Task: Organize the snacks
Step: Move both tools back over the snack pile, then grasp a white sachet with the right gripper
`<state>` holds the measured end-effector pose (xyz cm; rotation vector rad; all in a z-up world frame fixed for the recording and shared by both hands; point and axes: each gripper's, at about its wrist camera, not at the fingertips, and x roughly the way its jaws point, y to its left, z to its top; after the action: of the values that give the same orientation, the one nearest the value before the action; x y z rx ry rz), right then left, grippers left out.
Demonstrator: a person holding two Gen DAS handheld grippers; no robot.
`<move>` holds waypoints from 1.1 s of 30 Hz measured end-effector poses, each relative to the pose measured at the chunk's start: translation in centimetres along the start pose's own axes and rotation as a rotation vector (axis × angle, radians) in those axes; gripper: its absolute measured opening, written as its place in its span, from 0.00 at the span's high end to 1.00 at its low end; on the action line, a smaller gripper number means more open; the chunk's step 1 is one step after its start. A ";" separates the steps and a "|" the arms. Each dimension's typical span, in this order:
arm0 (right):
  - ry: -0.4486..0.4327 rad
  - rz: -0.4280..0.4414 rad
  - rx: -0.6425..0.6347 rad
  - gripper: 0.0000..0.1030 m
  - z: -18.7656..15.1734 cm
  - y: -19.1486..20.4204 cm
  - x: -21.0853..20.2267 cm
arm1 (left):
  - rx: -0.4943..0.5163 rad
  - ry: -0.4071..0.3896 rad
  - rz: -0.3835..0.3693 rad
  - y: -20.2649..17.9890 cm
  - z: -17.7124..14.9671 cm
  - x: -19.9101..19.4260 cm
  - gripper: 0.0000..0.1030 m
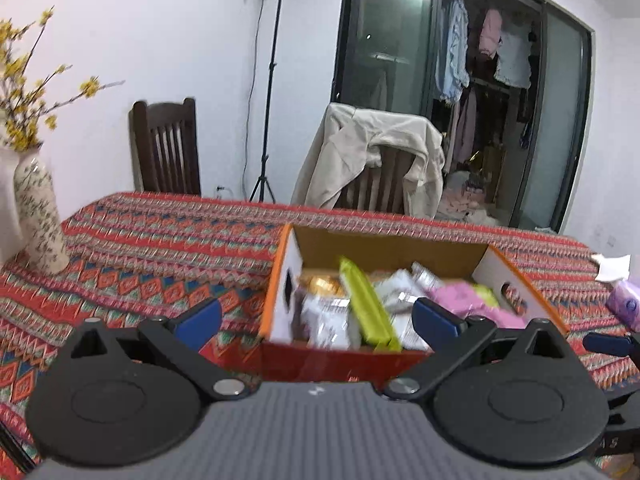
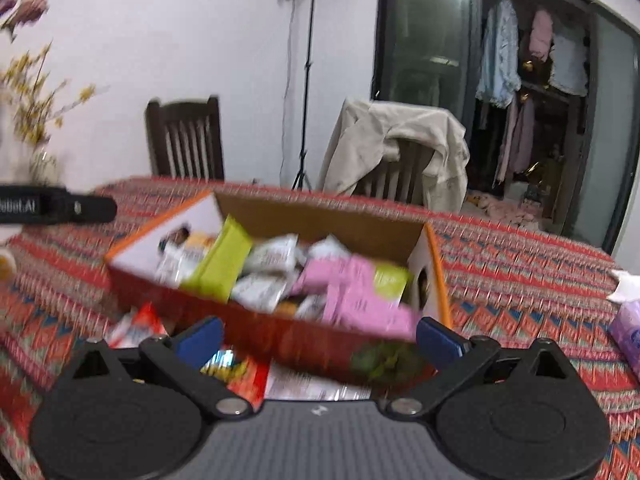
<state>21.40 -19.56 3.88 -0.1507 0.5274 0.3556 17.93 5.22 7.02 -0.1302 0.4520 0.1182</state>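
Observation:
An open cardboard box (image 1: pixel 400 242) with orange edges stands on the patterned table; it also shows in the right wrist view (image 2: pixel 320 220). It holds several snack packs: a lime-green pack (image 1: pixel 368 304), white packs (image 2: pixel 272 258) and pink packs (image 2: pixel 360 296). My left gripper (image 1: pixel 316 314) is open and empty, just in front of the box. My right gripper (image 2: pixel 318 338) is open and empty, before the box's near wall. Loose red and white snack packs (image 2: pixel 240 372) lie on the table under the right gripper.
A flowered vase (image 1: pixel 40 216) with yellow blossoms stands at the table's left. A purple tissue pack (image 1: pixel 624 304) lies at the right. Two wooden chairs (image 1: pixel 168 148), one draped with a beige jacket (image 1: pixel 372 152), stand behind the table. A light stand (image 1: pixel 268 120) is by the wall.

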 end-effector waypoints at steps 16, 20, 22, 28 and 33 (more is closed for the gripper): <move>0.182 0.030 -0.089 0.03 -5.2 3.6 3.0 | -0.050 0.132 0.010 3.0 -5.7 -0.2 0.00; 0.187 0.056 -0.072 0.15 -5.3 3.6 3.4 | -0.048 0.135 0.006 2.8 -5.8 -0.2 0.00; 0.185 0.084 -0.061 0.27 -5.3 3.4 3.0 | -0.045 0.136 0.005 2.6 -5.7 -0.2 0.00; 0.147 0.072 -0.086 0.45 -5.5 3.1 1.3 | -0.028 0.135 -0.013 1.5 -5.3 0.0 0.00; 0.107 0.041 -0.059 0.46 -5.5 1.4 0.2 | -0.022 0.151 -0.018 0.5 -5.3 0.6 0.00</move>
<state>18.45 -19.43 -0.95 -0.2169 0.6271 0.4052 16.16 4.99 1.95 -0.1651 0.6007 0.0960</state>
